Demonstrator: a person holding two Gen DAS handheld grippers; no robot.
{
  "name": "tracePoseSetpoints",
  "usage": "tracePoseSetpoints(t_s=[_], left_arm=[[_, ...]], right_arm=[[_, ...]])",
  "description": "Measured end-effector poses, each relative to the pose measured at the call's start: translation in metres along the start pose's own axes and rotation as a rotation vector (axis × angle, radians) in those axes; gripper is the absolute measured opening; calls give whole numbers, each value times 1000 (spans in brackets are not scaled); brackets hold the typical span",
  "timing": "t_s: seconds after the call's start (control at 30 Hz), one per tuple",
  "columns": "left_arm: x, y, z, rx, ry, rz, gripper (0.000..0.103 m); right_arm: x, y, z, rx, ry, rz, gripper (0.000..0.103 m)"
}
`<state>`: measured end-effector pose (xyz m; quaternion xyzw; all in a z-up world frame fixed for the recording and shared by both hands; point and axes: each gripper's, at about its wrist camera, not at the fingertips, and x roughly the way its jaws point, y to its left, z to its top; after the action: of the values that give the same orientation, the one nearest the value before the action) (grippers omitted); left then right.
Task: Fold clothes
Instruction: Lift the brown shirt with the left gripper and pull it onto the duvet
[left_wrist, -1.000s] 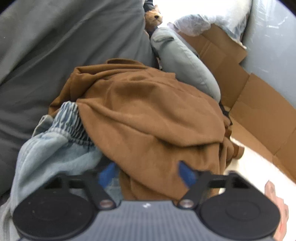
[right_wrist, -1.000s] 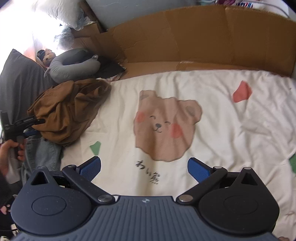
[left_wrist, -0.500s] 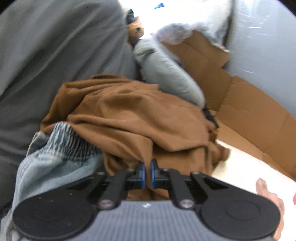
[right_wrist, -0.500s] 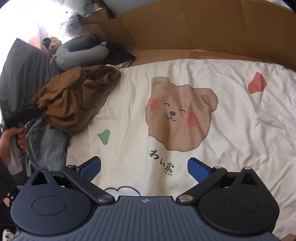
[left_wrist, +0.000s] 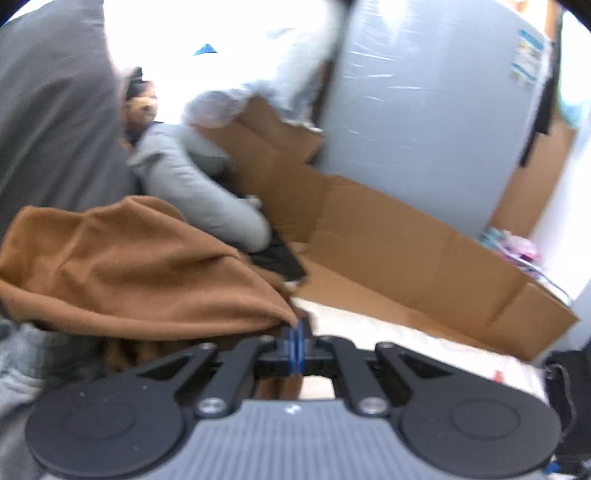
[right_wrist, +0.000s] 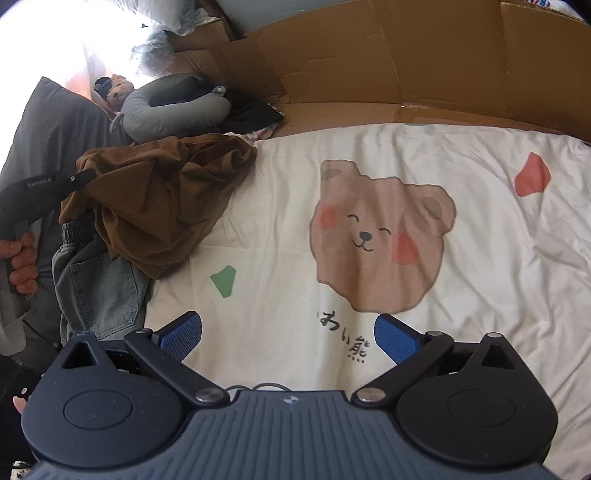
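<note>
Left wrist view: the left claw (left_wrist: 296, 345) pinches an edge of the soft brown garment (left_wrist: 140, 273), bunched on jeans (right_wrist: 99, 291) beside the bed (right_wrist: 480, 295). It looks light and floppy. The right claw (right_wrist: 288, 332) gapes wide, holding nothing.

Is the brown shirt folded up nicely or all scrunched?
Scrunched. The brown shirt lies in a rumpled heap on the jeans, and the left gripper pinches one edge.
</note>
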<state>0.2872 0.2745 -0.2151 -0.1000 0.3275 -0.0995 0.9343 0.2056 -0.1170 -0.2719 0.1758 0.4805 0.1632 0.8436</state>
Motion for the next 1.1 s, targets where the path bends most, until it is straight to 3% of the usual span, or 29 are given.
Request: tracePoseSetpoints(t_s=[0.2,0.4,0.53,0.73,0.8,0.87,0.93,1.1], left_arm=[[-2,-50,-19,57,51,-139,1],[-2,-90,-44,76,110,-244,1],[-10,-104,-53,65,138,-298,1],[-20,-112,-57,24,174,-349,1],[-22,-113,-59,10,187,-365,1],[-23,-115,-60,-6,200,-381,1],[-21,-114,-59,-43,221,-401,1],[-23,-120,-56,5,251,-414,2]], right_arm=[[6,19,12,-36,-28,37,103],[23,57,24,-158,-58,79,99],[33,75,30,-217,-98,101,84],[44,87,31,-245,-146,140,70],[46,90,28,-242,-166,148,60],[48,92,26,-236,-178,162,29],[49,95,24,-229,-198,161,11],[45,95,17,-217,-231,119,4]])
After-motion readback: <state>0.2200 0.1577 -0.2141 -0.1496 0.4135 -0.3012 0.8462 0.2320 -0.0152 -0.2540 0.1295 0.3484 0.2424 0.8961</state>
